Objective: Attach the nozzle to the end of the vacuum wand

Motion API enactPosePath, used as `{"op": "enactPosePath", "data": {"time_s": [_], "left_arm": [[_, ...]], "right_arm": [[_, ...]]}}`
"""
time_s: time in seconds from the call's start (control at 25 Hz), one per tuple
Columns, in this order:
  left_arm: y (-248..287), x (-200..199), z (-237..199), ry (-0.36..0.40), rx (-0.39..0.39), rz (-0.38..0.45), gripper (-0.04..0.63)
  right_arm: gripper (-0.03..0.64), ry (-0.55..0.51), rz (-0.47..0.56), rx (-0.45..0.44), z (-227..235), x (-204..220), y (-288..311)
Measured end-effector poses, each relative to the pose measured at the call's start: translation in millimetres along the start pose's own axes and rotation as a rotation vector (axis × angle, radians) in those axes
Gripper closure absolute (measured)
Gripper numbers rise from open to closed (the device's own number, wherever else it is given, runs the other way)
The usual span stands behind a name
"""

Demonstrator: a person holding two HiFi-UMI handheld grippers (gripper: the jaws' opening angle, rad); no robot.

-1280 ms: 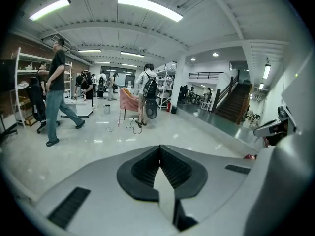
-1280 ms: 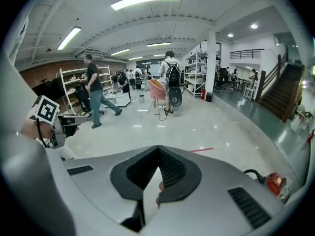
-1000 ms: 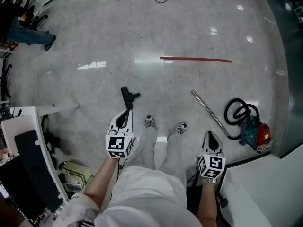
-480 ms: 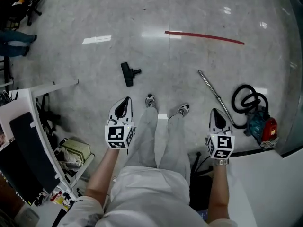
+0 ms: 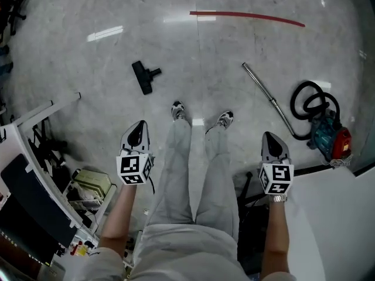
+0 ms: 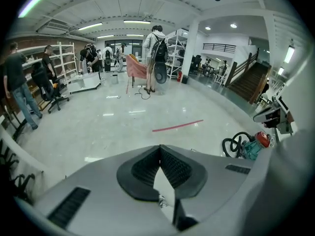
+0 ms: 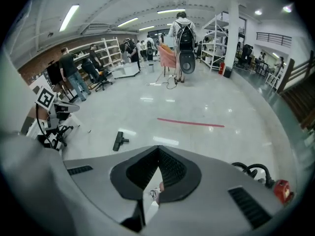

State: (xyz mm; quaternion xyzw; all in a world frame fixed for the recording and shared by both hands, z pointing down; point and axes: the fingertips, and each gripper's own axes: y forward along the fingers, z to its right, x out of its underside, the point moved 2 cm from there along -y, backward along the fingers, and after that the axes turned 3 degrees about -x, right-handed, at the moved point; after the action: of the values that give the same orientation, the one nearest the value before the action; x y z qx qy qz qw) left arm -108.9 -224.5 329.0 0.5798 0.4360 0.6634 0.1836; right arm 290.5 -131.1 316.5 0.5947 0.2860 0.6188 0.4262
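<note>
A black floor nozzle [image 5: 145, 76] lies on the grey floor ahead and to the left of the person's shoes; in the right gripper view the nozzle [image 7: 118, 141] shows at the left. A silver vacuum wand [image 5: 268, 97] lies on the floor at the right, joined by a black hose [image 5: 309, 104] to a teal and red vacuum cleaner [image 5: 331, 138]. My left gripper [image 5: 136, 132] is shut and empty, held well short of the nozzle. My right gripper [image 5: 272, 144] is shut and empty, near the wand's rear end but above it.
A red tape line [image 5: 246, 16] crosses the floor ahead. A white stand with a black panel [image 5: 29, 198] and clutter [image 5: 88, 186] sit at the left. A white surface [image 5: 334, 215] lies at the right. Several people [image 6: 156, 58] and shelves stand far off.
Both grippers have come down and sit lower in the head view. The head view has tilted, so nozzle, wand and tape line lie higher in the picture.
</note>
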Motion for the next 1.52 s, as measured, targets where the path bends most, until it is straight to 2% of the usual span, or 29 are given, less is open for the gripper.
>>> {"op": "enactPosePath", "data": {"time_s": [0.16, 0.36, 0.52, 0.72, 0.88, 0.96, 1.04, 1.16, 1.24, 1.4, 1.52], "left_arm": [[44.3, 34.0, -3.9, 0.025, 0.022, -0.044, 0.584], [71.6, 89.7, -14.7, 0.048, 0.041, -0.109, 0.584], [90.9, 122.2, -18.8, 0.040, 0.048, -0.146, 0.584], [118.4, 137.3, -22.6, 0.054, 0.068, -0.161, 0.584], [143.3, 139.0, -30.2, 0.057, 0.095, -0.128, 0.584], [157.6, 138.2, -36.2, 0.058, 0.083, -0.112, 0.584], [171.9, 138.4, -40.6, 0.091, 0.072, -0.101, 0.584], [191.7, 143.5, -42.3, 0.179, 0.084, -0.089, 0.584], [206.4, 148.3, -44.7, 0.217, 0.090, -0.077, 0.584], [242.8, 171.1, -53.3, 0.239, 0.090, -0.064, 0.584], [280.4, 196.8, -61.2, 0.267, 0.095, -0.086, 0.584]], "right_arm": [[0.614, -0.041, -0.080, -0.028, 6.5, 44.4, 40.4], [0.614, -0.115, -0.093, -0.096, -6.6, 68.9, 81.2], [0.614, -0.116, -0.136, -0.100, -6.8, 96.1, 109.1], [0.614, -0.161, -0.195, -0.085, -2.1, 118.7, 135.6], [0.614, -0.181, -0.202, -0.063, 9.7, 124.2, 157.6], [0.614, -0.209, -0.208, -0.064, 16.2, 125.6, 171.7], [0.614, -0.252, -0.216, -0.070, 21.9, 126.1, 186.5], [0.614, -0.299, -0.215, -0.079, 33.2, 126.0, 207.4], [0.614, -0.295, -0.202, -0.082, 42.5, 126.8, 223.5], [0.614, -0.263, -0.194, -0.081, 64.4, 142.9, 260.7], [0.614, -0.162, -0.220, -0.053, 84.5, 170.2, 297.8]]}}
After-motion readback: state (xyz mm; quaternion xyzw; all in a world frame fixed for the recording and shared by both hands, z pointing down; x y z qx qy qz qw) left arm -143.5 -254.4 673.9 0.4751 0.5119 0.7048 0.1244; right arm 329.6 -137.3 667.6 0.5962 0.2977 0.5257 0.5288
